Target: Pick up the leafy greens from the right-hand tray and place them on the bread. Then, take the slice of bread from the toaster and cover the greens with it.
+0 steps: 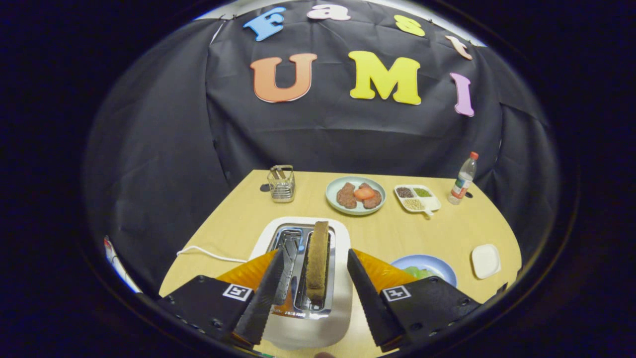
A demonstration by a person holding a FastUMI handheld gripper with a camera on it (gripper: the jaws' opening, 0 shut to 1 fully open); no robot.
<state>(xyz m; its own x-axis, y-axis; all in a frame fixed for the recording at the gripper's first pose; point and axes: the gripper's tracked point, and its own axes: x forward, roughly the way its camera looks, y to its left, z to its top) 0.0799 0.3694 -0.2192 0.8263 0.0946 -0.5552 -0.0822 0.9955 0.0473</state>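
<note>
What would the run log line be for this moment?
gripper: open, astride bread slice | bread slice: upright in toaster slot | greens: on blue plate beside toaster

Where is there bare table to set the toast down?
Bare table lies between the toaster, seed dish and small white dish; more between the toaster and wire holder. It is crowded near the open gripper, jaws flanking the bread slice.
</note>
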